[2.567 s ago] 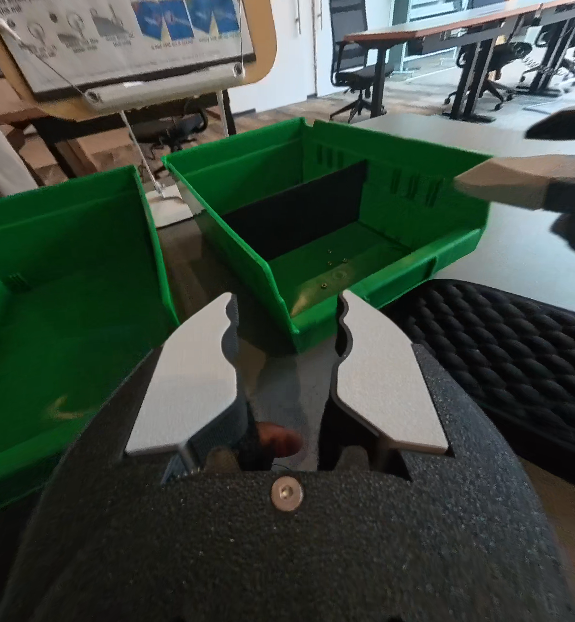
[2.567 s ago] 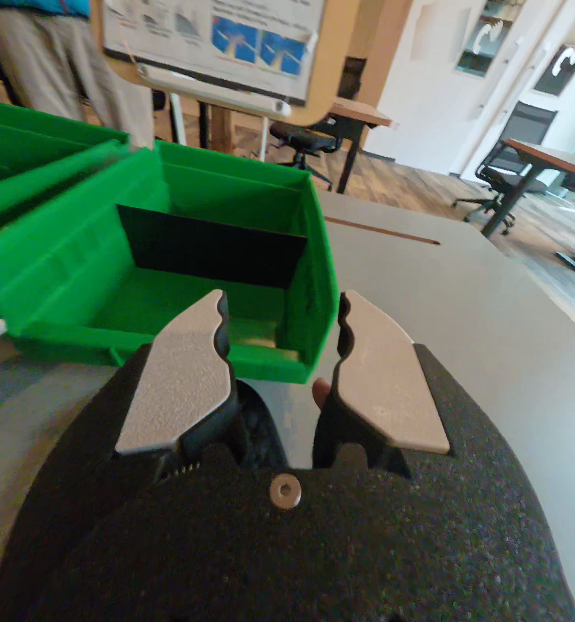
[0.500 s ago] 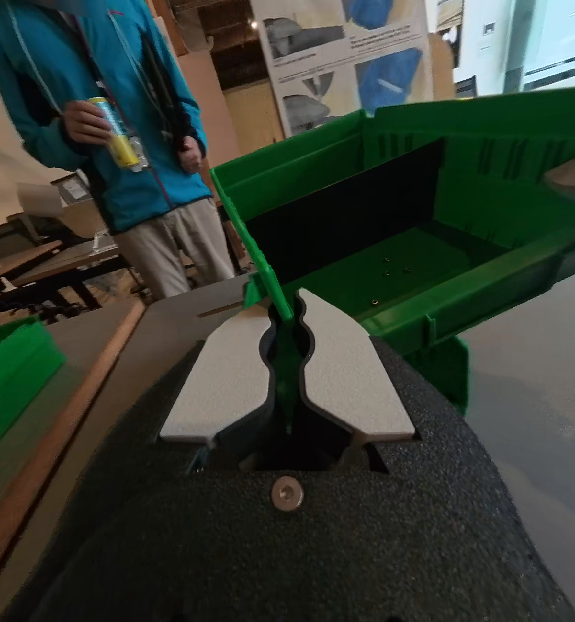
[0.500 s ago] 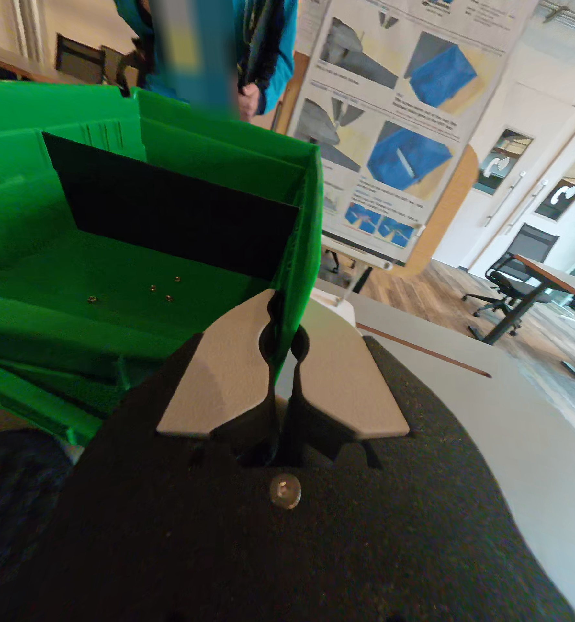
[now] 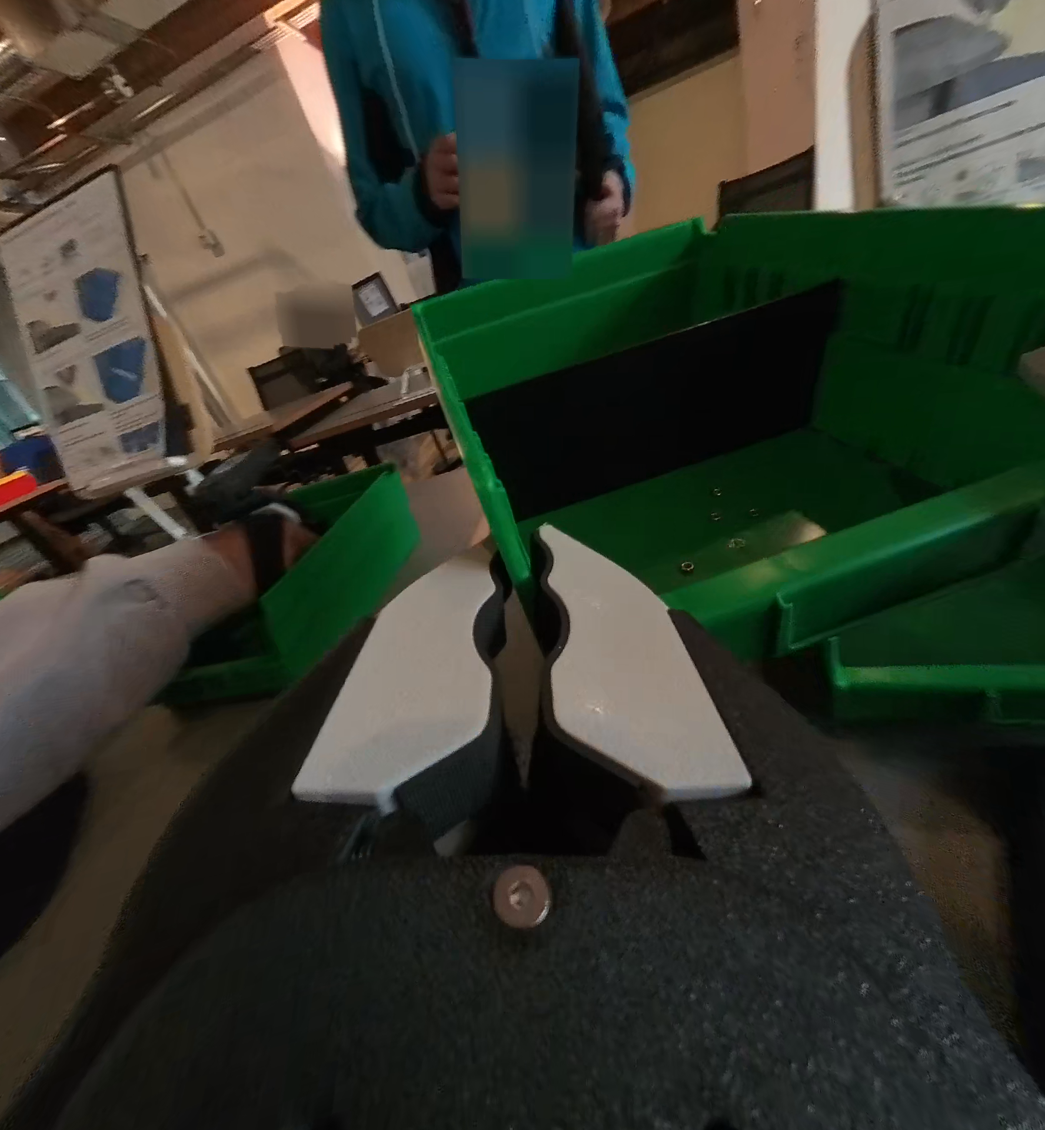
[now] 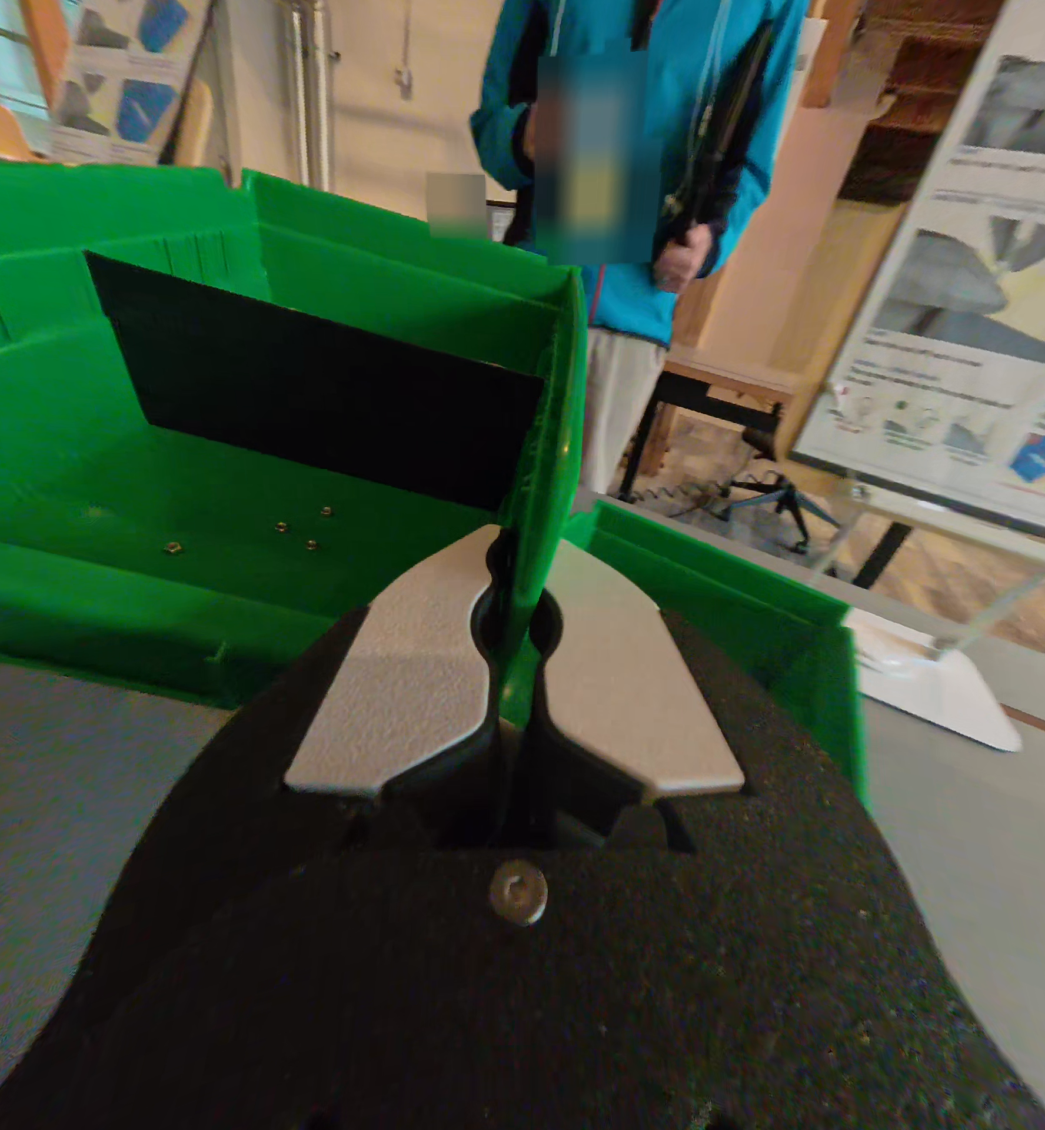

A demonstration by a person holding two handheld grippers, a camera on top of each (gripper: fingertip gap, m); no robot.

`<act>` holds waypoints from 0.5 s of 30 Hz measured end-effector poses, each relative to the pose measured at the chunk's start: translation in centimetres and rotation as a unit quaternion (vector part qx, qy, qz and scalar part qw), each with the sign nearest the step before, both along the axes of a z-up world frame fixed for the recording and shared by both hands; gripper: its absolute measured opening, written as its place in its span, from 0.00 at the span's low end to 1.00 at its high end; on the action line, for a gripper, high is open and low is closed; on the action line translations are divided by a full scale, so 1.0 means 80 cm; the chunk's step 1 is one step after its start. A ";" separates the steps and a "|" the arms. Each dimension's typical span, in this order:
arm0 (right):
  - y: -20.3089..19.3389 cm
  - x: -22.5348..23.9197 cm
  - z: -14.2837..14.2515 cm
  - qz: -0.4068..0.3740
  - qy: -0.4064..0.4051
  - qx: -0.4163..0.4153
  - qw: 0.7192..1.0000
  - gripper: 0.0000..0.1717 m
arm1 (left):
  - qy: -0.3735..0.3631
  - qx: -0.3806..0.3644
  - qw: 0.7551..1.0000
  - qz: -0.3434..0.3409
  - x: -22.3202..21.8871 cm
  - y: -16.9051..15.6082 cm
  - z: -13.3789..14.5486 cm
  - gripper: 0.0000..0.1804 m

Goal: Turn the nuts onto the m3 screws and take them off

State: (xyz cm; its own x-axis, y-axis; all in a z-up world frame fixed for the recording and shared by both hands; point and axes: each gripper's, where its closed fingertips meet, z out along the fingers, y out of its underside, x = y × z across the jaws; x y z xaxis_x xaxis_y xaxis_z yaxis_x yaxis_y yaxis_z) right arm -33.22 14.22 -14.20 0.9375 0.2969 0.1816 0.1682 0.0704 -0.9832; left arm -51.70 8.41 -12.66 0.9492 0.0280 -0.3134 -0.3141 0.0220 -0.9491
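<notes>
Left gripper [image 5: 521, 572]: fingers clamp the green bin [image 5: 752, 342] wall.
Right gripper [image 6: 523, 568]: fingers clamp the opposite wall.
Left view only: a sleeved arm [image 5: 67, 636].
Right view only: poster stand [image 6: 960, 342].
Nuts [image 6: 300, 529]: on the bin floor.

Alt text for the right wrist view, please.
The right gripper is clamped on the right side wall of a green bin holding a few small brass nuts. A person in a teal jacket stands behind.

Wrist cams close, flanking shared green bin [image 5: 752, 342] [image 6: 385, 287], facing inward.
</notes>
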 end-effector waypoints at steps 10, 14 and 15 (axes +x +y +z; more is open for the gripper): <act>-0.003 -0.110 -0.045 0.057 0.006 -0.024 0.998 0.02 | 0.006 -0.008 0.997 0.074 -0.099 -0.030 -0.030 0.02; -0.004 -0.120 -0.071 0.044 -0.028 -0.026 0.998 0.02 | -0.005 -0.018 0.997 0.070 -0.113 -0.024 -0.058 0.01; -0.003 -0.120 -0.077 0.038 -0.037 -0.027 0.998 0.02 | -0.008 -0.021 0.997 0.068 -0.115 -0.021 -0.065 0.01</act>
State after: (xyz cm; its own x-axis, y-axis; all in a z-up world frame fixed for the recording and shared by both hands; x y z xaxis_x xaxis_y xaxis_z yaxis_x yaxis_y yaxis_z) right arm -42.84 13.95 -20.36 0.8963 0.3781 0.2316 0.2369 0.0333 -0.9710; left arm -60.86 6.70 -17.85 0.9424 0.1438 -0.3020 -0.2964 -0.0593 -0.9532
